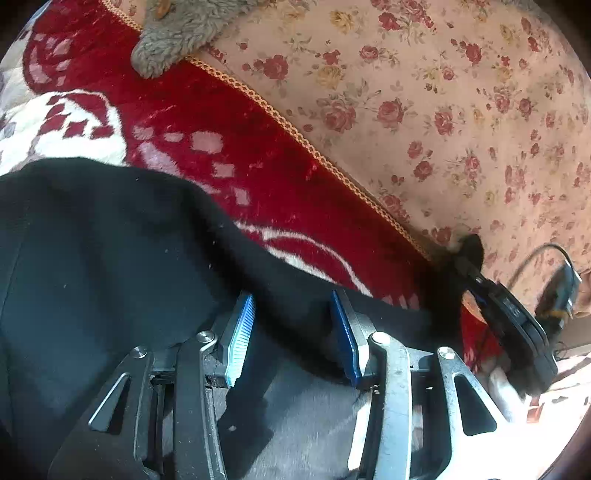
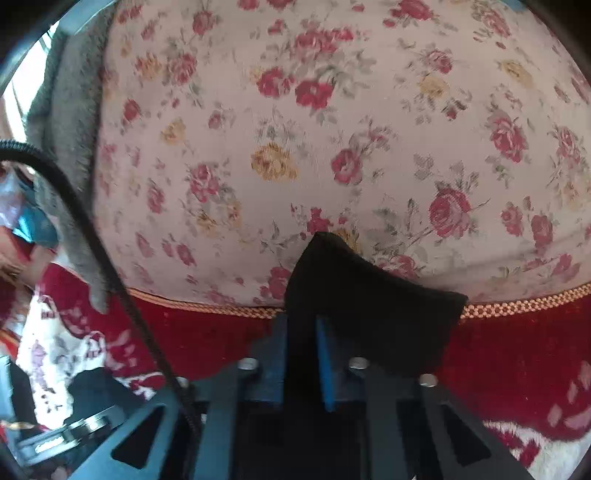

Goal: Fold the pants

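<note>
The black pants [image 1: 110,236] lie on a red and white patterned blanket [image 1: 207,122]. In the left wrist view my left gripper [image 1: 291,314] is open, its blue pads [image 1: 242,332] apart over the pants' edge, holding nothing. My right gripper [image 1: 517,317] shows at the right of that view, at a far corner of the pants. In the right wrist view my right gripper [image 2: 301,332] is shut on a fold of the black pants [image 2: 369,306], which sticks up past the fingertips above the blanket [image 2: 517,362].
A floral sheet [image 1: 424,110] lies beyond the blanket's gold braided edge [image 1: 295,136]; it also fills the right wrist view [image 2: 295,129]. A grey fuzzy cloth [image 1: 177,33] lies at the top left. A black cable [image 2: 92,236] crosses the left.
</note>
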`<state>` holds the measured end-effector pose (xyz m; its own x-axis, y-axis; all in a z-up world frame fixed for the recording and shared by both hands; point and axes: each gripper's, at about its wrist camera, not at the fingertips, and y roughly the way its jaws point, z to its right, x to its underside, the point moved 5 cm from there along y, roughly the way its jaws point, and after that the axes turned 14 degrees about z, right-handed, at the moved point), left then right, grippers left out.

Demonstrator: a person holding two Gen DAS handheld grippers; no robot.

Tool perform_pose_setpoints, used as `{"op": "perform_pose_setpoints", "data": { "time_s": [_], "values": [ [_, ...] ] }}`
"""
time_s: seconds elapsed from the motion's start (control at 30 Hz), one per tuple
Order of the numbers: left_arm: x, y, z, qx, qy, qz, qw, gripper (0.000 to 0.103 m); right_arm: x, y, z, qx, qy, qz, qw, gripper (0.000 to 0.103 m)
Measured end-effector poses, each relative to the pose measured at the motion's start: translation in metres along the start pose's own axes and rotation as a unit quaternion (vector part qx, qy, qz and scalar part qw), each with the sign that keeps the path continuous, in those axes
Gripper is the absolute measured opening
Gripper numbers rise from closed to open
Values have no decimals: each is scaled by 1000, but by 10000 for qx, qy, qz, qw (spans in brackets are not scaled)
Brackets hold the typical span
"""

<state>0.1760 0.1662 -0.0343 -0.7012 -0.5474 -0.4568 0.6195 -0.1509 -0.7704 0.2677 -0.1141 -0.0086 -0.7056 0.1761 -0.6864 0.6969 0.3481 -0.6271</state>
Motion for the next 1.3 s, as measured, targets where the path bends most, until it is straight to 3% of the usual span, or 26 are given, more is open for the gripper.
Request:
{"op": "perform_pose_setpoints", "data": {
  "time_s": [0.13,0.27,0.33,0.43,0.7,0.83,1.07,1.2,1.3],
  "values": [
    [-4,7,1,-39,-90,77,9999,40,-8,-20,13,-281,38,294,9992,5],
    [-7,16,4,49,-208,211,9996,40,-14,-48,37,-585,469,527,9958,5],
    [-7,20,4,-46,-139,251,9996,17,-14,-61,47,-621,654,618,9940,5],
    [-8,17,2,-21,-85,385,9992,7,-12,-85,66,-722,932,783,9899,5],
    [-7,-51,11,439,135,835,9955,5,0,-164,123,-891,1778,1271,9718,5],
    [2,-86,22,573,338,1017,9926,5,11,-203,138,-893,1889,1428,9674,5],
    [39,-148,23,817,690,1211,9869,5,34,-276,160,-1013,2079,1625,9592,5],
    [80,-164,17,782,999,1196,9847,5,63,-310,170,-919,2029,1647,9609,5],
    [119,-161,8,616,1320,1078,9834,5,95,-312,186,-763,2182,1442,9622,5]
  ]
}}
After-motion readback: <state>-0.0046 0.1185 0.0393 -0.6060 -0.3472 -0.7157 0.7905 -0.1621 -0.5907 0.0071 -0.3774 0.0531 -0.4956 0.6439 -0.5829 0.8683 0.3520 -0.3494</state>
